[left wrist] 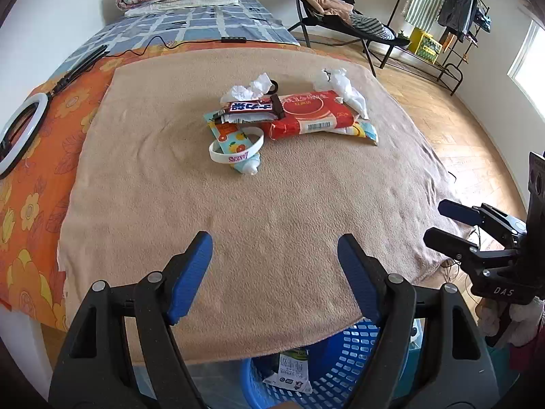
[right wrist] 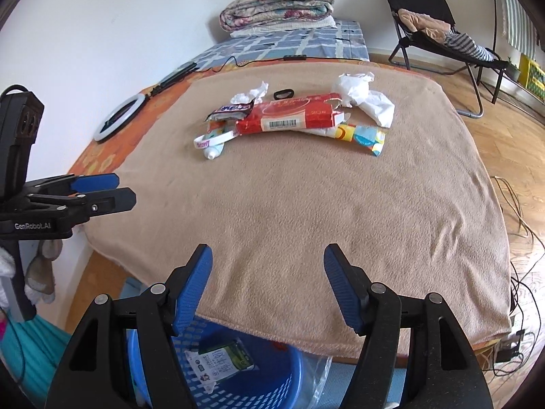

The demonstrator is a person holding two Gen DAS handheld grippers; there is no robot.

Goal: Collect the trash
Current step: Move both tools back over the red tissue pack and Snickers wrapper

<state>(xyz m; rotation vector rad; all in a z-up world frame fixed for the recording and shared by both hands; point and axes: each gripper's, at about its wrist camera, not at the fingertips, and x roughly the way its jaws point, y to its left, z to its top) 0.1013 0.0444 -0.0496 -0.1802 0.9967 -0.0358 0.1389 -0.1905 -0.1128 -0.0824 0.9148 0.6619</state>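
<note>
Both your grippers are spread wide with nothing in them: the left gripper [left wrist: 274, 255] and right gripper [right wrist: 267, 267] hover over the near edge of the tan fleece blanket [right wrist: 306, 211] on the bed. Right below, at 6 o'clock, sits the blue perforated plastic basket [right wrist: 238, 385], with a green-and-white wrapper [right wrist: 221, 361] already in it. Up at 12 o'clock the trash pile is well apart from your fingers [left wrist: 190, 272]: a white wristband [left wrist: 235, 151] lying over a small tube [left wrist: 247, 167], then a red tissue pack with a barcode [left wrist: 303, 116], a dark candy bar wrapper [left wrist: 253, 107] at its 9 o'clock, a colourful flat pouch [right wrist: 361, 136] poking out under the pack, and crumpled white tissues [right wrist: 361, 97] behind it.
</note>
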